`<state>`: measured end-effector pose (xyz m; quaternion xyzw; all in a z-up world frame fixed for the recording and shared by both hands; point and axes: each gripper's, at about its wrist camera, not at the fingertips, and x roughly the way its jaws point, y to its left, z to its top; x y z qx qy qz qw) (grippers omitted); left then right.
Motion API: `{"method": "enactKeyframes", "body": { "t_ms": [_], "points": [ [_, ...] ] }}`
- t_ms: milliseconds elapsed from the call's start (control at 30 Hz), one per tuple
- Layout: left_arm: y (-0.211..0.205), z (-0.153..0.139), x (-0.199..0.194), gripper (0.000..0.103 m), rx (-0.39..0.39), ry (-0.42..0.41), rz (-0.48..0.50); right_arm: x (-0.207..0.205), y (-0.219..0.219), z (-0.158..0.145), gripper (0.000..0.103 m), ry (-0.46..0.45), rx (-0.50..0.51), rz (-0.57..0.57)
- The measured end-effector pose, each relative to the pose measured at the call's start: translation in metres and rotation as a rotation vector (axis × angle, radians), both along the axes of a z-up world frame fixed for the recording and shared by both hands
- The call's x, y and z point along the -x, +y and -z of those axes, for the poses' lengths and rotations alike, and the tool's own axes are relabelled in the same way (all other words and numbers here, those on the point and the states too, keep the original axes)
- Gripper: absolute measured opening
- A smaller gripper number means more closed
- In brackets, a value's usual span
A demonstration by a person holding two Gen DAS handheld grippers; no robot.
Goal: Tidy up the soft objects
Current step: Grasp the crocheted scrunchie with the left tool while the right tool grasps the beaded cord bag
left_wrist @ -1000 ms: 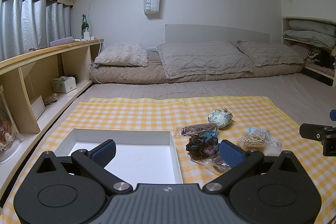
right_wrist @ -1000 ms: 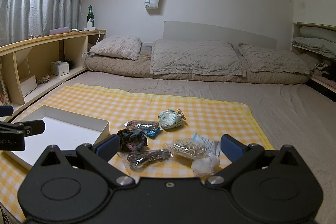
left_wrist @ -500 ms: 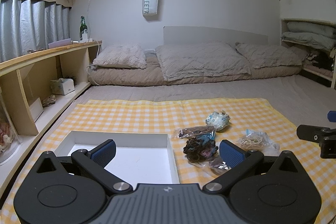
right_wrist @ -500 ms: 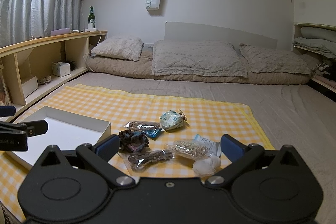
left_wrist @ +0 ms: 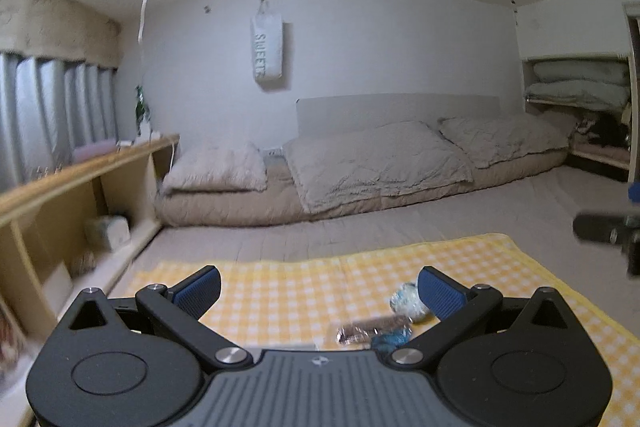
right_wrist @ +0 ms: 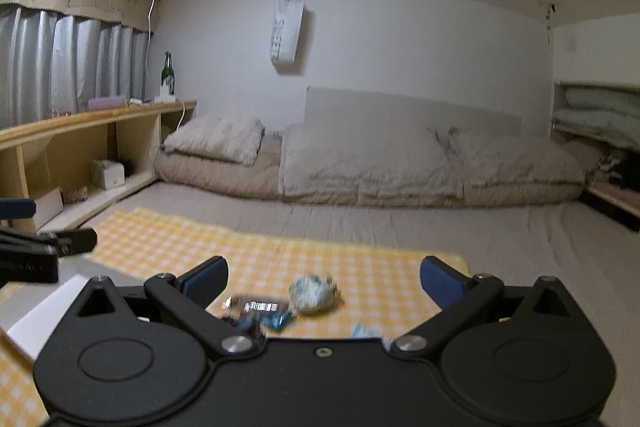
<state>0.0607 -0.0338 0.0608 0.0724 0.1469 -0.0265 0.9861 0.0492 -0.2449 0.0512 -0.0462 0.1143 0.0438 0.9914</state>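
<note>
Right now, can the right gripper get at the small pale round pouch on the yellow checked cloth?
Probably yes. The right gripper is open and the pouch lies just ahead between its fingers, with nothing on top; only a clear packet sits beside it.

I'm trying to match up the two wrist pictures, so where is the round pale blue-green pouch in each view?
Left wrist: the pouch lies low right of centre, partly behind the right blue pad.
Right wrist: the pouch lies low, at centre, between the pads.
Shared landmark: the white hanging bag on the back wall.
</note>
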Motion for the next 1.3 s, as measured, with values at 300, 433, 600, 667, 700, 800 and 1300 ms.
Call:
{"method": "enactKeyframes", "body": {
  "t_ms": [300,433,600,667,700,800,1300],
  "points": [
    [-0.017,0.015,-0.072,0.103,-0.01,0.091,0.02,-0.065,-0.006,-0.038,0.103,0.033,-0.059,0.032],
    [-0.02,0.043,-0.107,0.103,-0.011,0.196,0.011,-0.103,-0.011,-0.024,0.103,0.124,-0.112,0.079],
    [-0.022,0.08,-0.151,0.103,0.057,0.374,0.038,-0.149,-0.026,0.014,0.103,0.317,-0.22,0.151],
    [-0.024,0.095,-0.166,0.103,0.094,0.433,0.044,-0.164,-0.03,0.03,0.103,0.389,-0.242,0.17],
    [-0.027,0.102,-0.173,0.103,0.104,0.454,0.046,-0.171,-0.03,0.038,0.103,0.417,-0.244,0.176],
    [-0.032,0.121,-0.193,0.103,0.141,0.505,0.054,-0.189,-0.032,0.06,0.103,0.495,-0.252,0.194],
    [-0.045,0.194,-0.238,0.097,-0.032,0.653,0.101,-0.262,-0.034,0.143,0.103,0.751,-0.315,0.292]
  ]
}}
